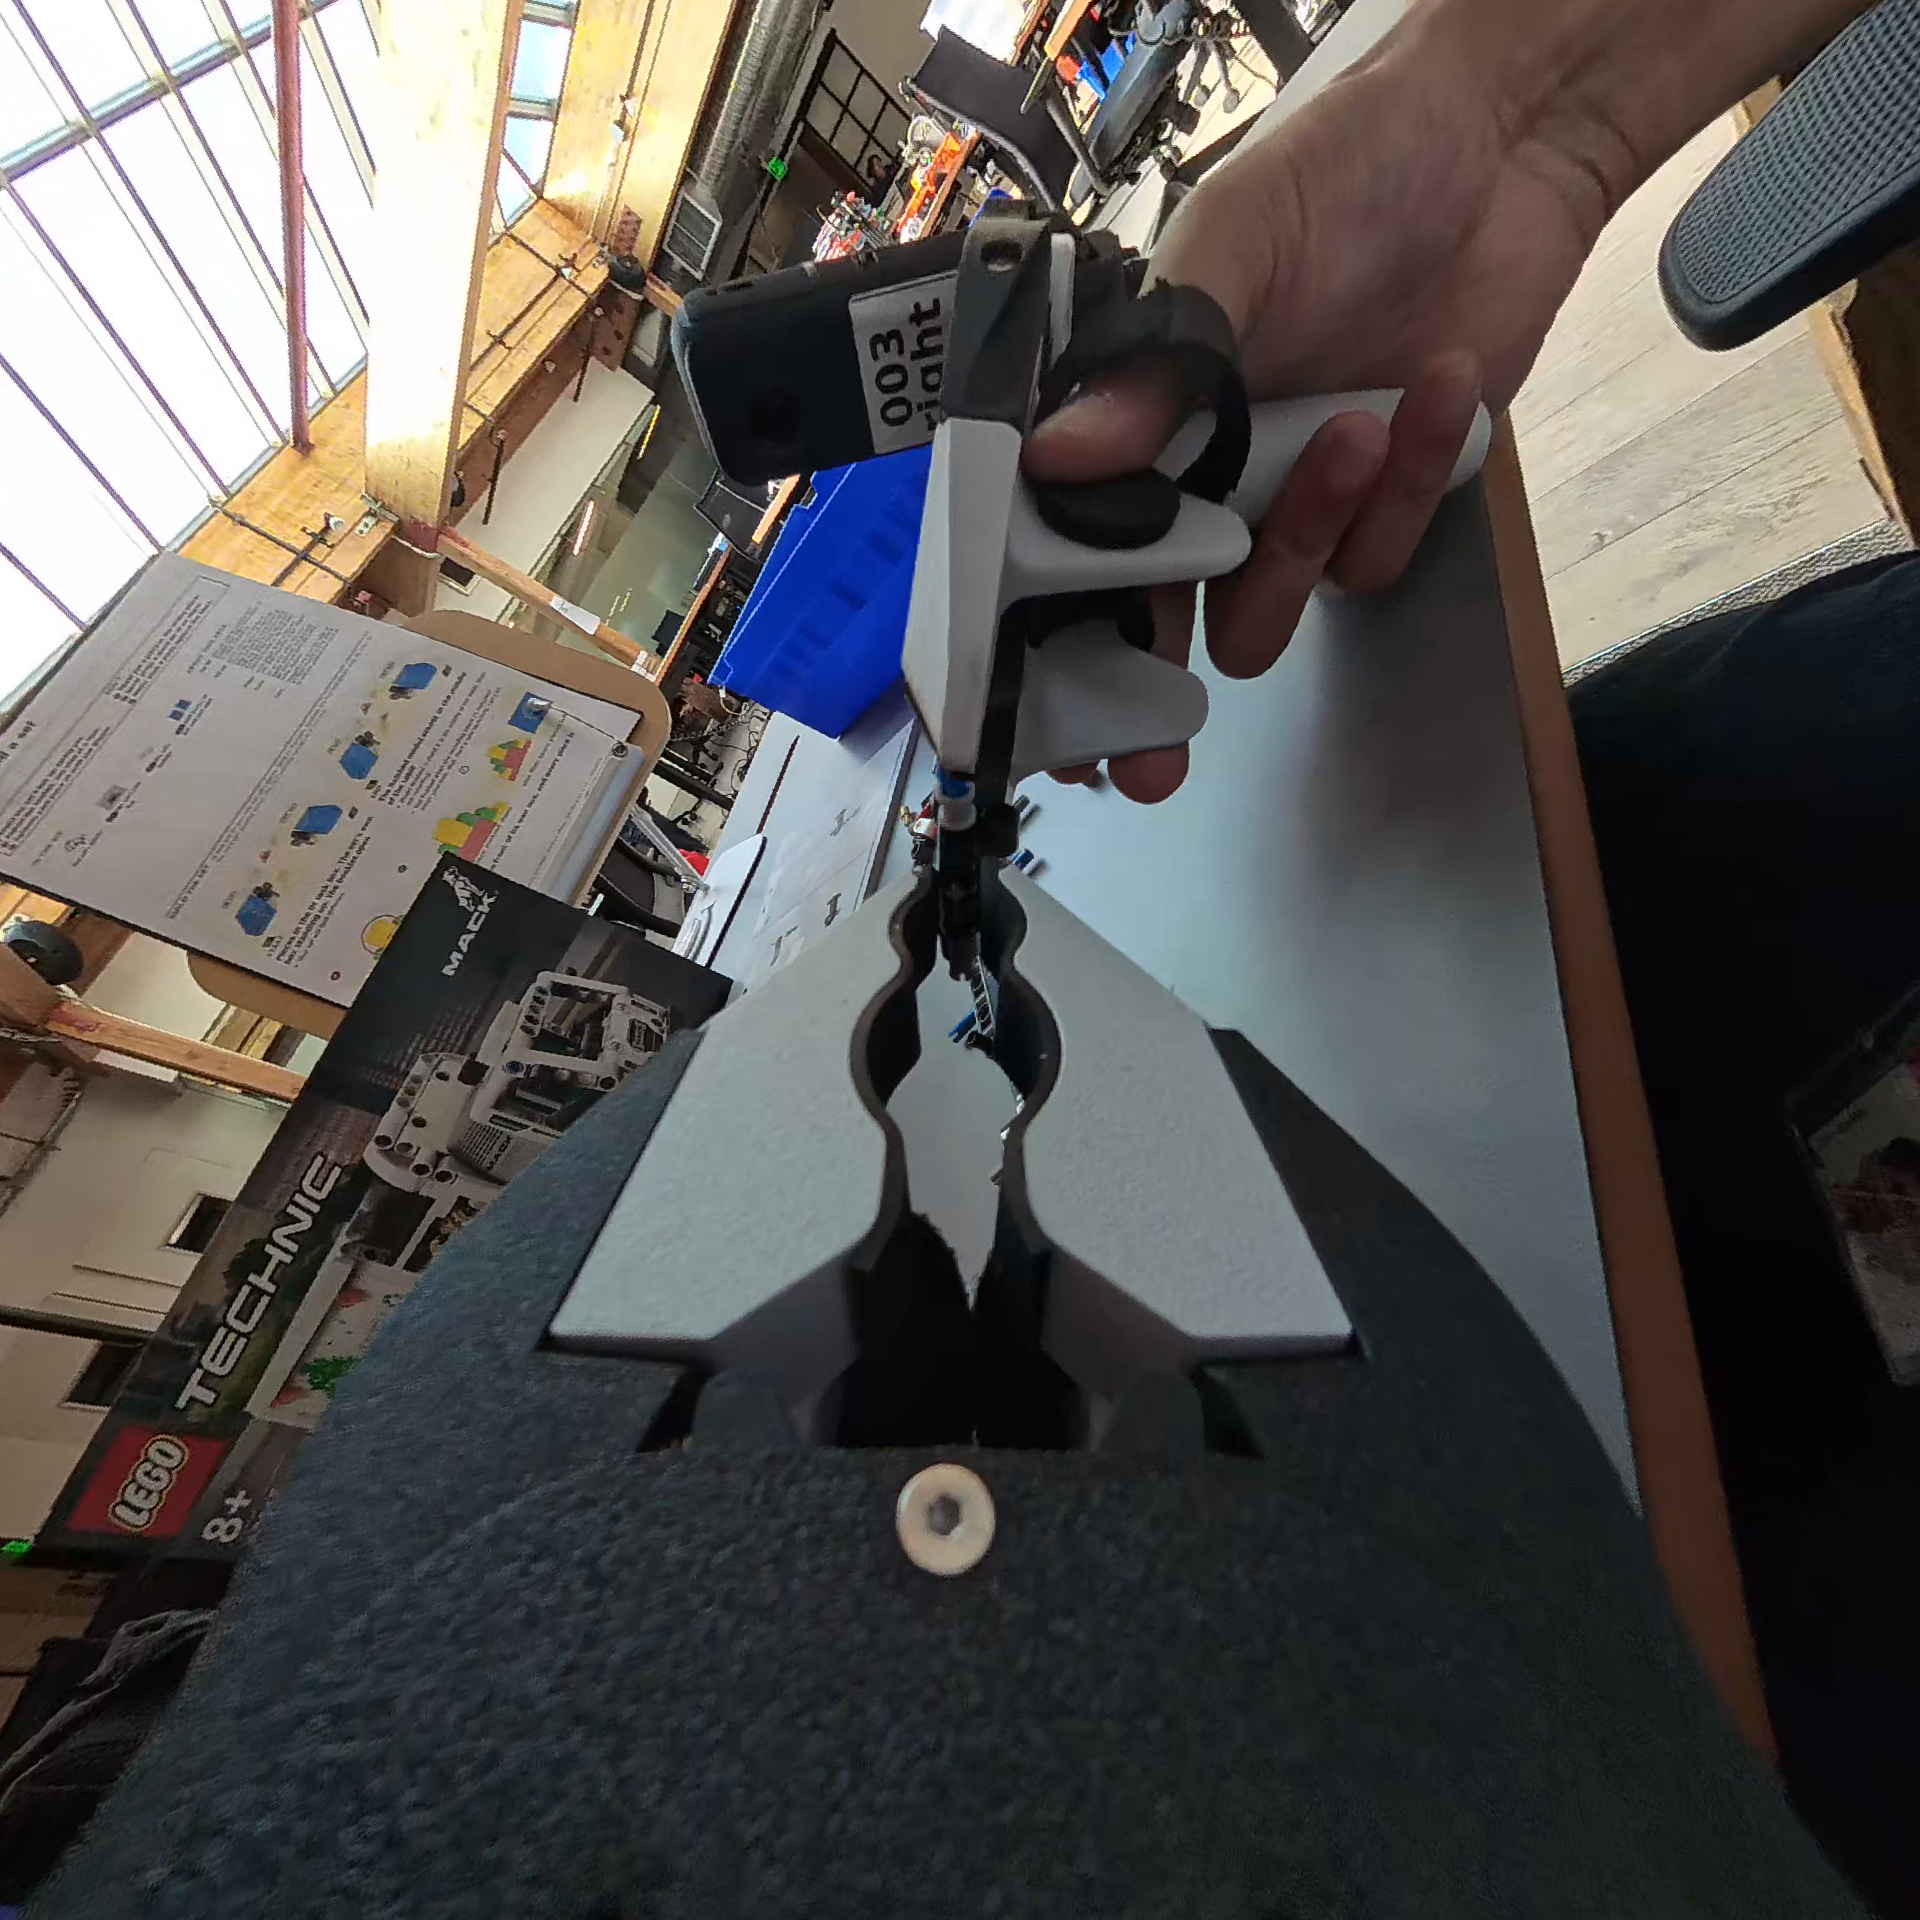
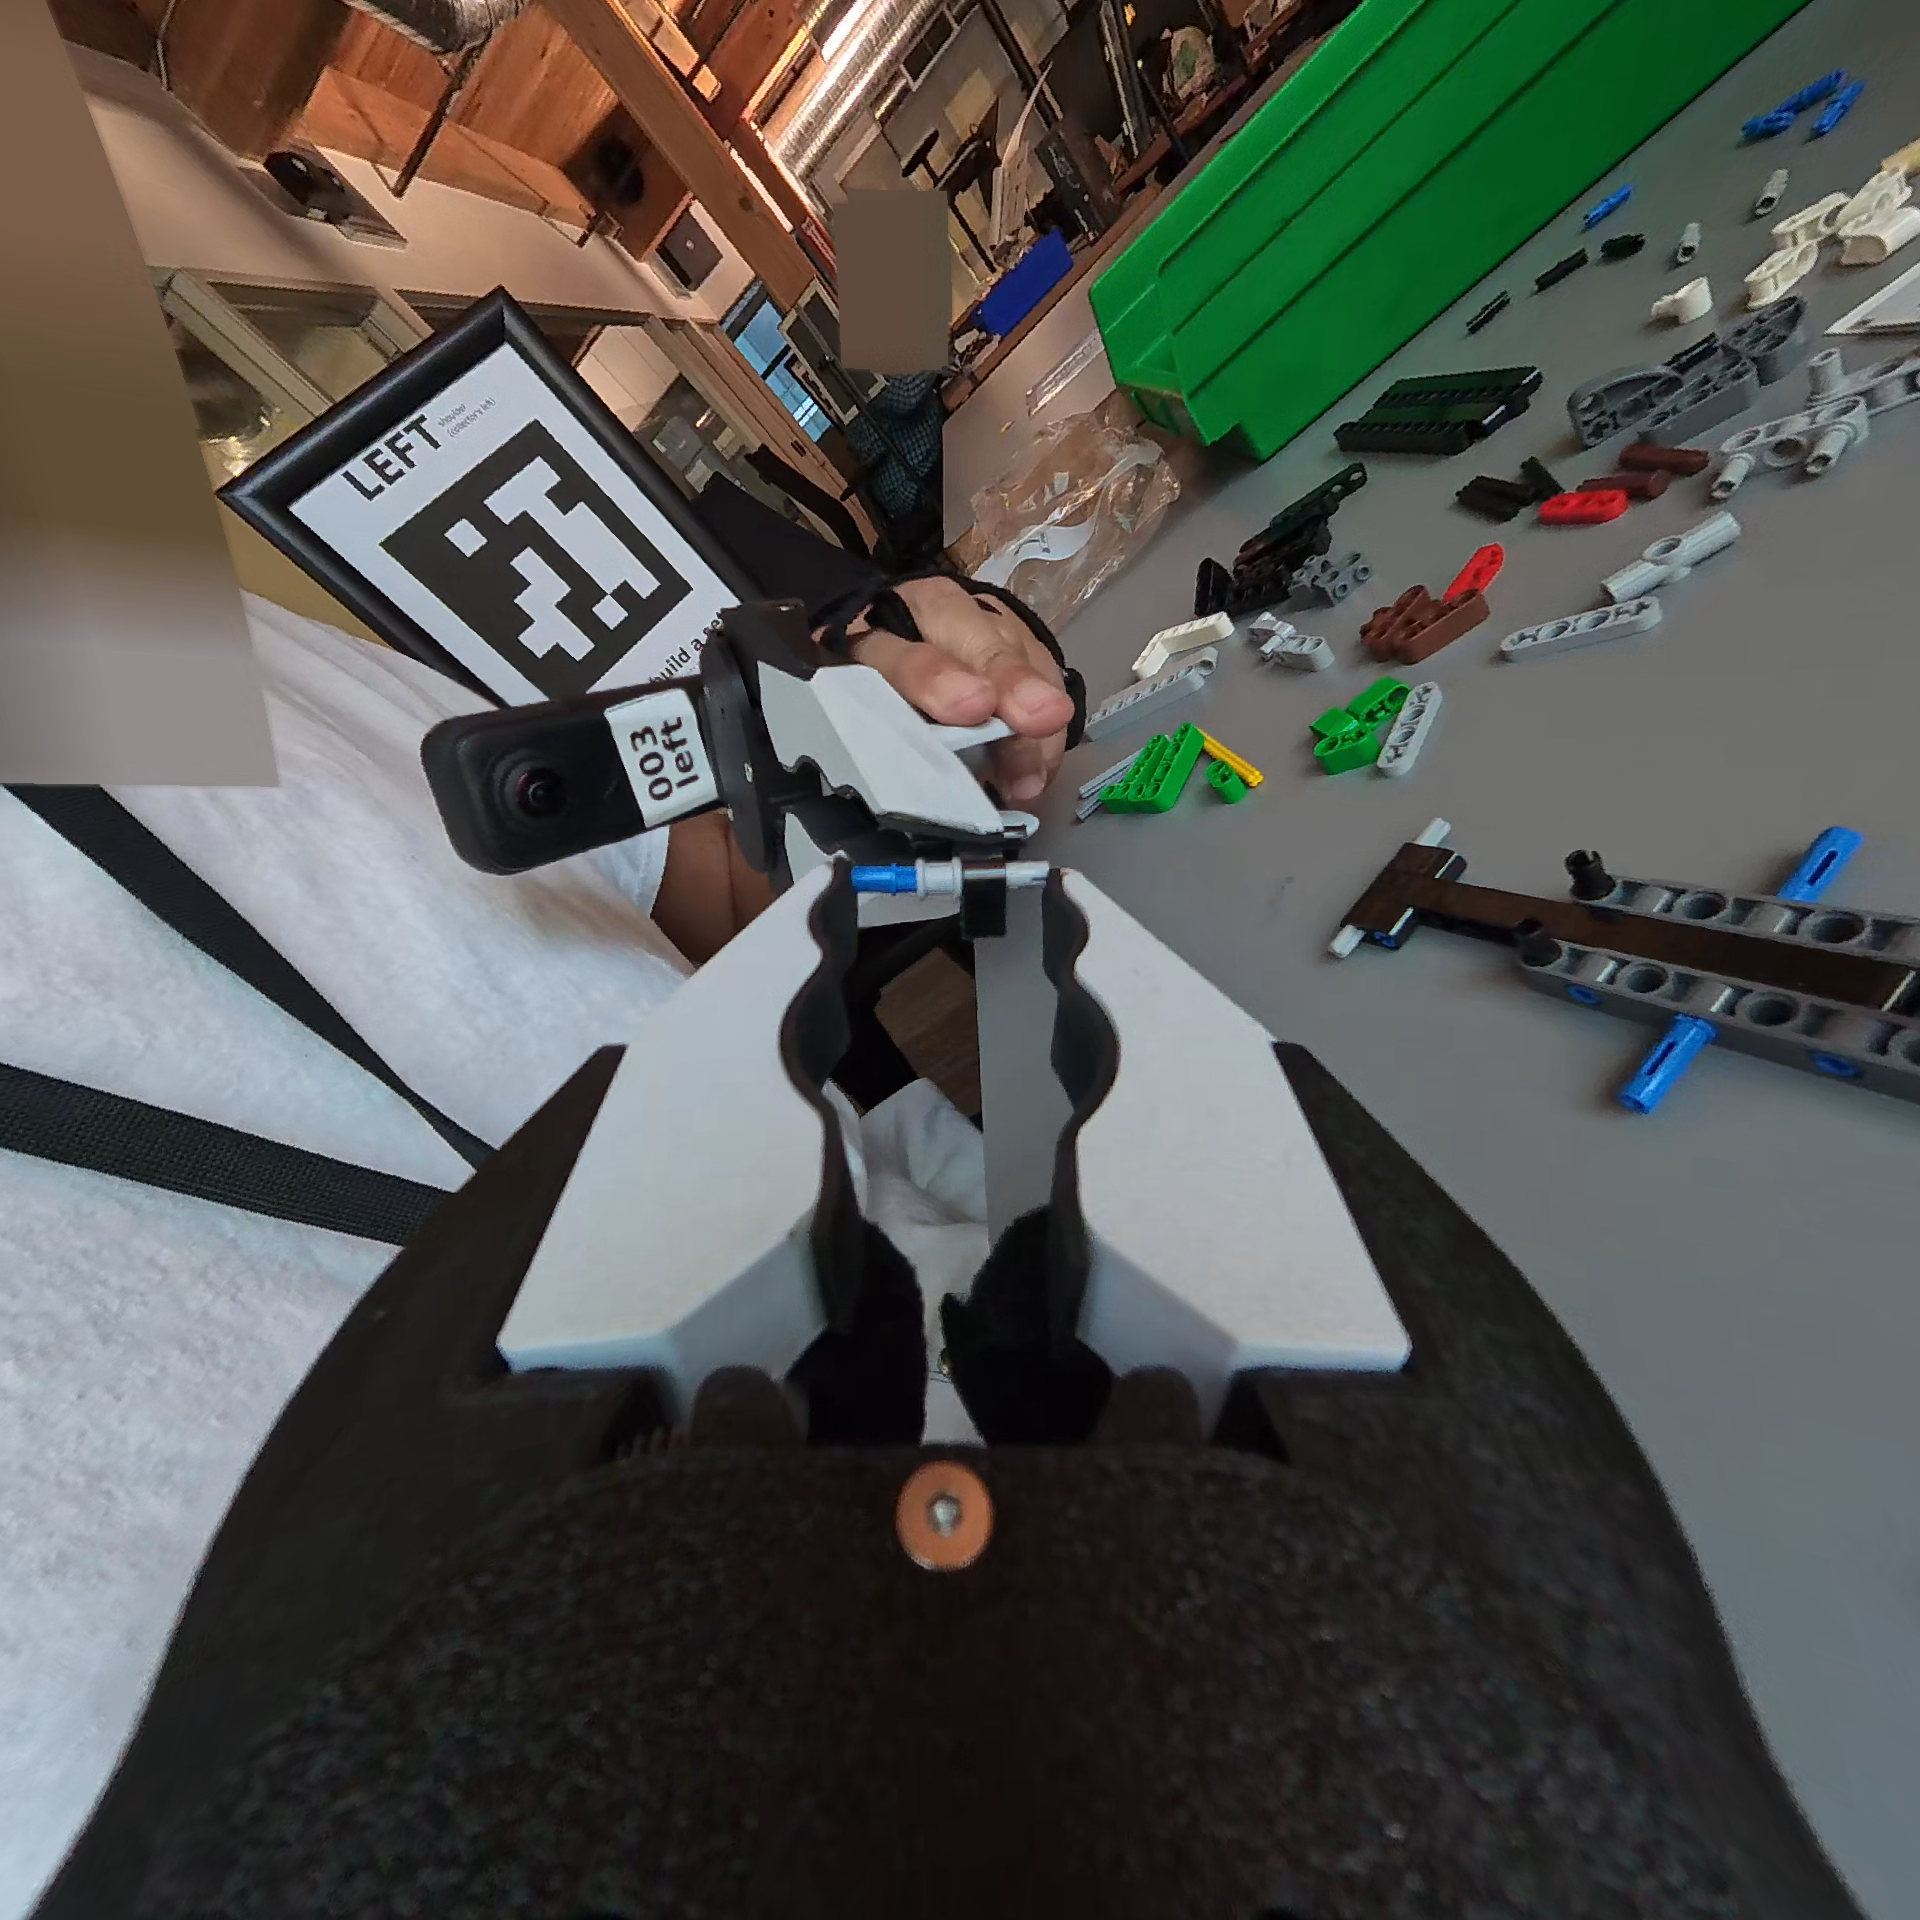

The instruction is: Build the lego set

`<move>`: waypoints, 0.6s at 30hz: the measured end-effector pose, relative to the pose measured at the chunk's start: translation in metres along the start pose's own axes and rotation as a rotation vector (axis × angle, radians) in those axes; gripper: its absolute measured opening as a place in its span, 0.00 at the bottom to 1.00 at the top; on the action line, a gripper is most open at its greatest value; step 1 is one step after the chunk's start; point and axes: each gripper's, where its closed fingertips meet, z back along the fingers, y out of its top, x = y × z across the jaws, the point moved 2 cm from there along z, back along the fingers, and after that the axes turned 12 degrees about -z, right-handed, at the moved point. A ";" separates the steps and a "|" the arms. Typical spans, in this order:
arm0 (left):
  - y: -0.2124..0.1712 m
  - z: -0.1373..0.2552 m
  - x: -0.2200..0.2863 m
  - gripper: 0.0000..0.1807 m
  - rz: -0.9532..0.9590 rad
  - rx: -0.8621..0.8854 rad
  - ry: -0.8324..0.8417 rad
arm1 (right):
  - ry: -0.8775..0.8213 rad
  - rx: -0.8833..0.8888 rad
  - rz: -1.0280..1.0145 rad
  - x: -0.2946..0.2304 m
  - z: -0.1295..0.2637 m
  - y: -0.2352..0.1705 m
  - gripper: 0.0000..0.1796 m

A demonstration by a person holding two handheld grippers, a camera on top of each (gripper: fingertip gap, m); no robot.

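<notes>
Spreading across the scene, the grey table (image 2: 1558, 1351) carries everything, and the places below are given from the long chassis frame (image 2: 1714, 977) lying flat on it: two grey beams with round holes joined by a dark brown strip, blue pins poking out of its sides and a white axle end at its near tip. Beyond the frame stands a green bin (image 2: 1351, 208), and between bin and frame lie the loose lego pieces (image 2: 1455, 582), scattered and well apart, in green, red, brown, black, grey and white. On the far side of the grippers from the frame, a framed marker sign (image 2: 499, 520) stands tilted. The set's box (image 1: 312, 1247) leans upright at the table's edge in the left wrist view, below a printed instruction sheet (image 1: 291, 748). Well clear of the frame, above the table edge, the two grippers meet tip to tip around a small axle assembly (image 2: 951, 878): a thin rod with a blue pin end, a light grey bush and a black connector block hanging from it. The right gripper (image 2: 951, 883) pinches this assembly endwise between its fingertips. The left gripper (image 1: 961, 904) has its tips pressed close onto the same piece, gripping the black part.
</notes>
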 end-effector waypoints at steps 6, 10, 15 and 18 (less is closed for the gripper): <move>0.002 0.001 0.000 0.03 -0.024 -0.008 0.011 | 0.010 -0.011 0.006 -0.002 0.000 -0.001 0.19; 0.002 0.000 -0.001 0.03 -0.061 -0.018 0.022 | -0.004 -0.009 0.015 0.000 0.001 -0.001 0.16; 0.002 0.002 -0.002 0.03 -0.038 -0.002 0.021 | 0.008 -0.007 0.015 -0.002 -0.001 0.001 0.17; -0.001 0.002 -0.001 0.04 -0.040 -0.011 0.020 | 0.011 -0.008 -0.011 0.000 -0.002 0.001 0.17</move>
